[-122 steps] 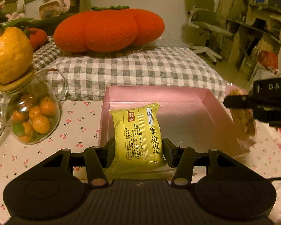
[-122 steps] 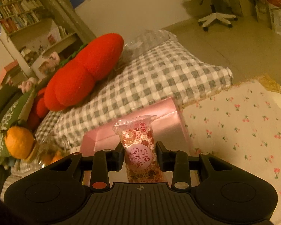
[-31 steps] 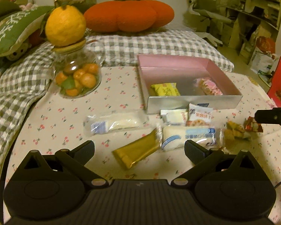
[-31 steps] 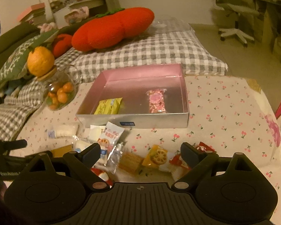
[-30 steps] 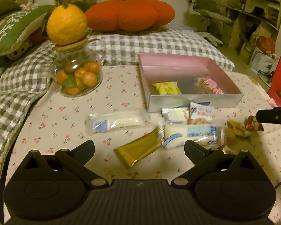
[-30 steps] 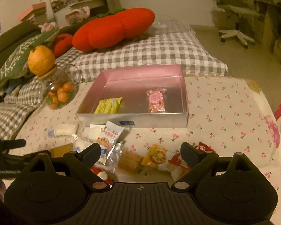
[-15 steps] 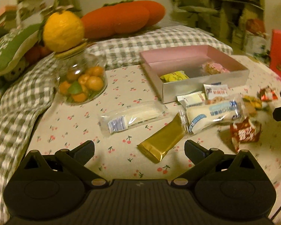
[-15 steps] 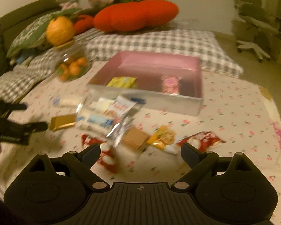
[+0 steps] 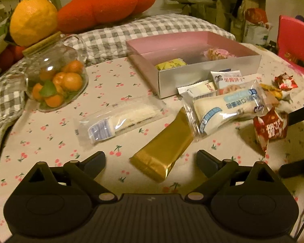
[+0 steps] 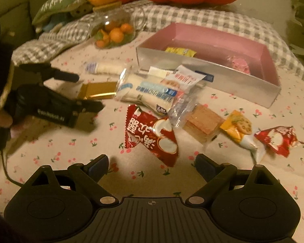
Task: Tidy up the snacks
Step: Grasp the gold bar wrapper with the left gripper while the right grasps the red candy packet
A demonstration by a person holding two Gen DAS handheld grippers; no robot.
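While both grippers hang over the scattered snacks, nothing is held.
Left gripper (image 9: 151, 158), jaws wide but closing, frames the gold packet (image 9: 164, 145); right gripper (image 10: 152, 162) gapes empty before the red packet (image 10: 152, 135); pink box (image 10: 208, 75) sits just behind the pile.

Both grippers are matte black plastic: ribbed centre plate, 2 round side discs, silver pivot screws. The left gripper (image 10: 89, 92) carries white lettering and a trailing black cable.

Glass jar (image 9: 54, 81) of small oranges, large citrus (image 9: 32, 20) atop lid; red cushion (image 9: 103, 8); checked blanket (image 9: 152, 28).
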